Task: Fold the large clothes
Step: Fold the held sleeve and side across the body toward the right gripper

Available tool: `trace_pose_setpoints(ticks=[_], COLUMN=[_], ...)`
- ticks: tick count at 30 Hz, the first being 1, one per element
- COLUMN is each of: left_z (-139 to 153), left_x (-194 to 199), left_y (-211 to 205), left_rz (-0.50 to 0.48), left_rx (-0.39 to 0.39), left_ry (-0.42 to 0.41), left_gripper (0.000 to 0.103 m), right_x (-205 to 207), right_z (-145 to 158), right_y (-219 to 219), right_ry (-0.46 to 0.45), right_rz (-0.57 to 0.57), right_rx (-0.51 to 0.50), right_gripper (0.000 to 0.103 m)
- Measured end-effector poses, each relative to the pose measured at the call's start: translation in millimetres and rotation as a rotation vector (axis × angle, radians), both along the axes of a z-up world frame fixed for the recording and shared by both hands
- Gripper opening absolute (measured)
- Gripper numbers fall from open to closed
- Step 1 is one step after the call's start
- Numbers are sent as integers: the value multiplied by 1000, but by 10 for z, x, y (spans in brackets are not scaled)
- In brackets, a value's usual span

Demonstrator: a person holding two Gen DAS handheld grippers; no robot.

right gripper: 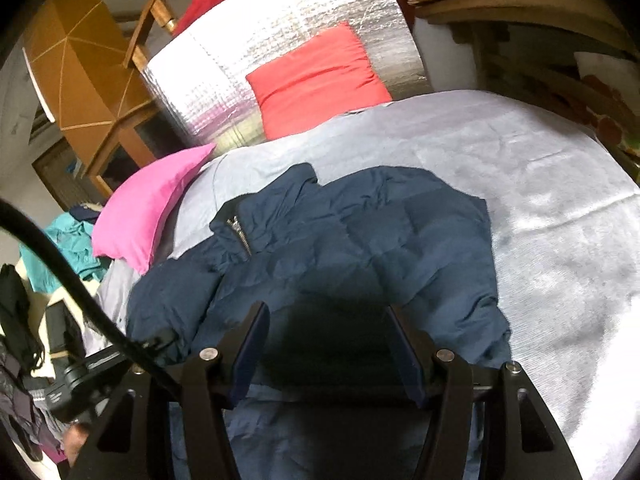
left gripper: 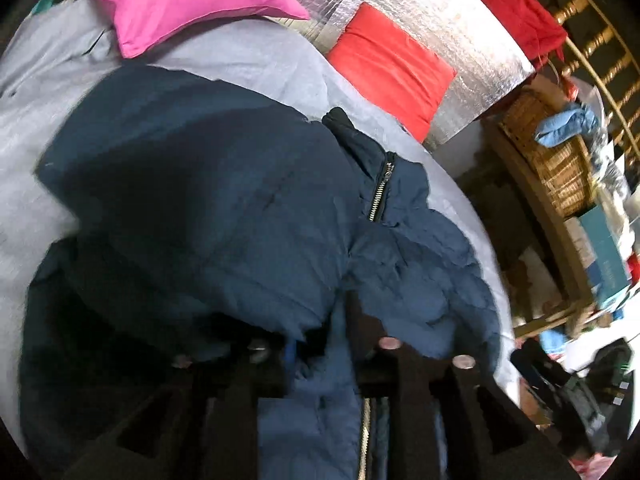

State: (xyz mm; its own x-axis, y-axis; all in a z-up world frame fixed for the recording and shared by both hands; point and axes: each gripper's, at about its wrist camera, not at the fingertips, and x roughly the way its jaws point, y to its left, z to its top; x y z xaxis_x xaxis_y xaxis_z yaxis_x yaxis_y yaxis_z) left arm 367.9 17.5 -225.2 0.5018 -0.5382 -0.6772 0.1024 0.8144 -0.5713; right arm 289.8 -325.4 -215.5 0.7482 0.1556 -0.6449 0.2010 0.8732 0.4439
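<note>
A navy puffer jacket [right gripper: 360,240] is lying bunched on the pale grey sheet [right gripper: 540,200] of a bed, its collar and zipper [right gripper: 240,236] turned toward the pink pillow [right gripper: 152,216]; a red pillow [right gripper: 316,80] is leaning on a silver foil panel [right gripper: 248,52] behind.

The main risk, as judged here, is being posed by the padding: slick, thick fabric is likely to be sliding out of a thin pinch, and a fold laid over trapped air is liable to be springing open. In the left wrist view part of the jacket [left gripper: 240,208] is being shown humped up near the camera, with its zipper [left gripper: 380,188] exposed, so a sleeve or hem could be getting dragged along and the layers skewed. The side facing the bed edge could also be pulled off the mattress.

The left gripper [left gripper: 316,344] is being held low and tilted into the jacket; cloth is lying between its 2 fingers, yet blur and shadow are hiding the tips, so it cannot be told whether they are pinching. The right gripper [right gripper: 328,340] is being held above the near hem, pointing across the bed, its 2 jaws spread wide with nothing between the blue pads [right gripper: 252,344].
</note>
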Motion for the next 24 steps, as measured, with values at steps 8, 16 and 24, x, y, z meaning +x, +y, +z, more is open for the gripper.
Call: trace_pose_setpoints(ticks=[8,16,24], left_z=[286,-247,-582], left_x=[-366,92,367], left_y=[936,1552,1642], left_rz=[224,414,461], left_rx=[-149,-399,-483], left_ry=[-54,95,143], left_gripper=[77,77,65], right_x=[-126,-95,-13], right_z=[67,60,19], right_y=[-115,21,92], right_ry=[-31,-35,-23], right_rz=[-25,7,19], right_rx=[48,17,-1], right_gripper=[65,65,65])
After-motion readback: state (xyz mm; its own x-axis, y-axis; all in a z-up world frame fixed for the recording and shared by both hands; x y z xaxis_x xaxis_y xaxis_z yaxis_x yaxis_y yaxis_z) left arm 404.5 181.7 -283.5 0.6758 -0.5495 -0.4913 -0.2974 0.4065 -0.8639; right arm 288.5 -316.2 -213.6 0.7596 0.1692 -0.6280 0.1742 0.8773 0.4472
